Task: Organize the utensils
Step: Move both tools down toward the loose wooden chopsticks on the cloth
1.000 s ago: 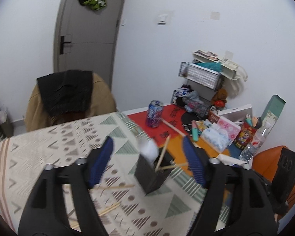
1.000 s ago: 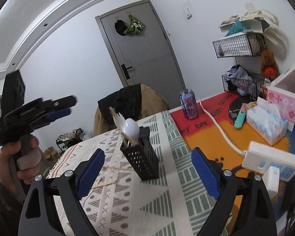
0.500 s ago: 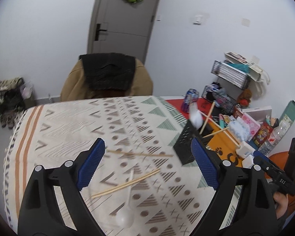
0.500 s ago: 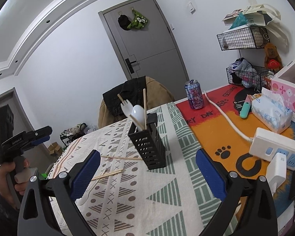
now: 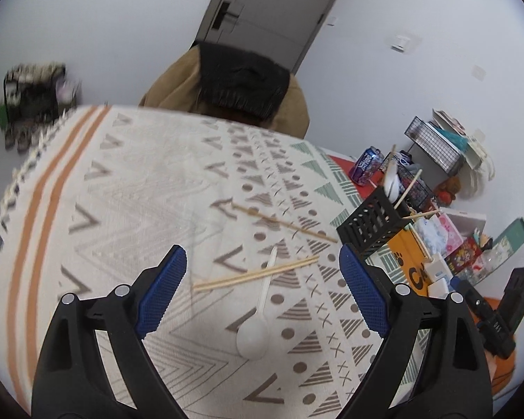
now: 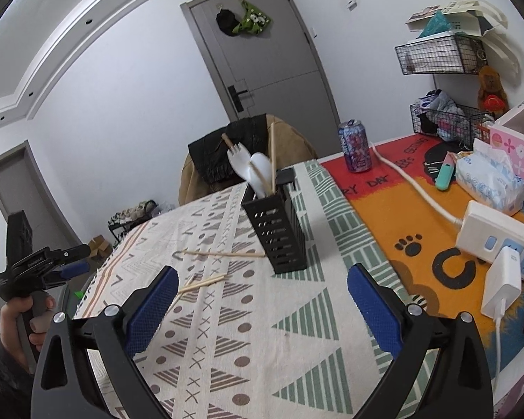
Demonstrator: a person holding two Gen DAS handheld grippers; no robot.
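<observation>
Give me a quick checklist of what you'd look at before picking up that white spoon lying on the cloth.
1. Left hand-held gripper open and empty: ok.
2. White spoon free on the tablecloth, between the left fingers in view: ok.
3. Spoon clear of other utensils: not ok; the chopstick pair crosses its handle.
4. Black utensil holder upright: ok.
5. Room left in the holder: cannot tell; a fork, spoon and chopsticks already stand in it.
6. Right hand-held gripper open and away from the spoon: ok.
</observation>
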